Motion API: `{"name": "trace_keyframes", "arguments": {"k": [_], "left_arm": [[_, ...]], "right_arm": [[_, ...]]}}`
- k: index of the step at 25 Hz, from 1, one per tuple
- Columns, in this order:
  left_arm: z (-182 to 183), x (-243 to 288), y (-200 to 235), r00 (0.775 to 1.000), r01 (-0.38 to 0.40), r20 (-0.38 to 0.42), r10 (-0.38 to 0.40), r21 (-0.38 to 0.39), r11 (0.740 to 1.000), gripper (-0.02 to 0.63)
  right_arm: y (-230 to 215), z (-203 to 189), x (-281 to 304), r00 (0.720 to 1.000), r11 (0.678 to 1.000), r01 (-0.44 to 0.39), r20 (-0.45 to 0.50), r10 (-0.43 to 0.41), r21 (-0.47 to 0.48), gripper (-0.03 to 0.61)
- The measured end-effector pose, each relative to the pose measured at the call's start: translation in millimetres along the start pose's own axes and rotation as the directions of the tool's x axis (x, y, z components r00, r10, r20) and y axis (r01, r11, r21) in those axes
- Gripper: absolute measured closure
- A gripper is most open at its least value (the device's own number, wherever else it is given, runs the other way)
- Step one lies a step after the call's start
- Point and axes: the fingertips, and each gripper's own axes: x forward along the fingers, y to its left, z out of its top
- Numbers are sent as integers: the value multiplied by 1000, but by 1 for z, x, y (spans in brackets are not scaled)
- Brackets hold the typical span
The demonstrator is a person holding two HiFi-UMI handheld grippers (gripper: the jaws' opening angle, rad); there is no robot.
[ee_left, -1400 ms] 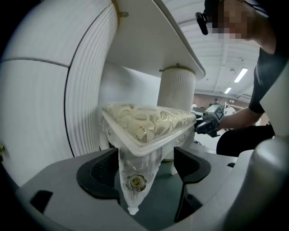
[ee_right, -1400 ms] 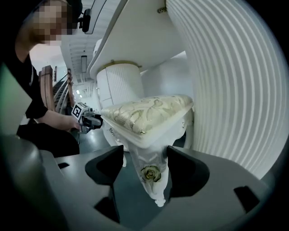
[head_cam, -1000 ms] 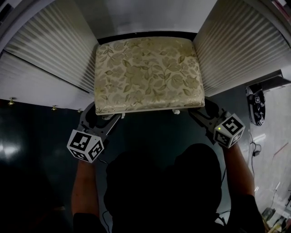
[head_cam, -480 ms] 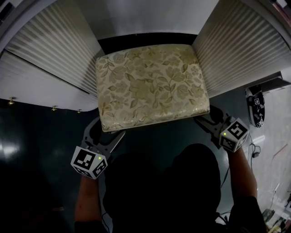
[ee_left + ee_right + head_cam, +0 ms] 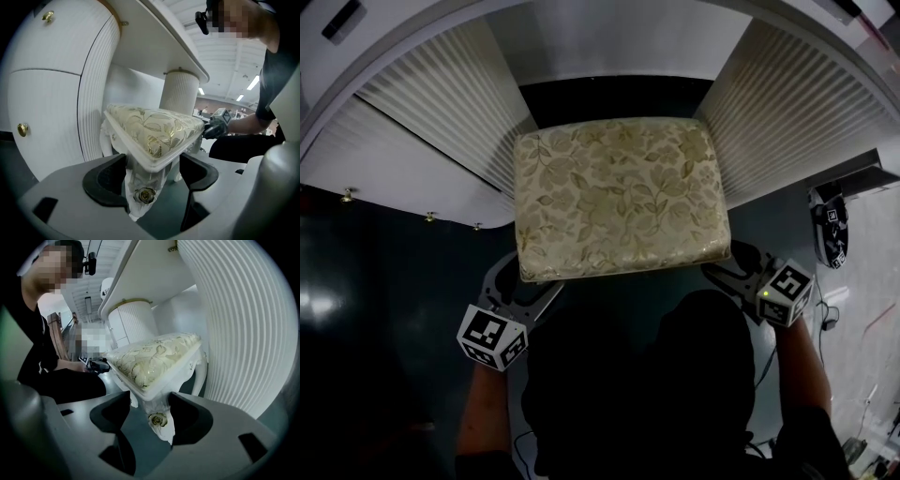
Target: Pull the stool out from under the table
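**Gripping the stool by its two front legs**

The stool (image 5: 619, 197) sits mid-frame in the head view, between the table's ribbed pedestals (image 5: 441, 103); a strip of dark floor shows past its far edge, so it looks mostly out from under the table (image 5: 609, 37).

The left gripper (image 5: 152, 173) is clamped wide on a carved white leg (image 5: 143, 194) just under the seat corner; the right gripper (image 5: 149, 411) grips the other front leg the same way, though its left jaw looks barely in contact.

Handling, as a judgement: the frame looks rigid and fairly light, so it should slide as one piece; the glossy floral cushion (image 5: 154, 129) is soft and gives no purchase. The leg tops by the frame are the strongest hold; the slim curved lower legs and gold rose (image 5: 143, 195) look easy to chip.

The drawers (image 5: 47, 103) with brass knobs (image 5: 22, 129) are closed; their contents are hidden.
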Motion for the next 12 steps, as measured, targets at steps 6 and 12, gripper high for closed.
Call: {"name": "trace_keyframes", "arguments": {"k": [6,12], "left_arm": [[19,-19,-13,999,53,3,-53,-90,995,246],[37,-37,0,997,62,52,-51,-248,967,242]], "right_arm": [[-1,28,-25,989,978,-148,32,145,147,328],[-4,40,-23,986,954,-163,61,153,250,325]]}}
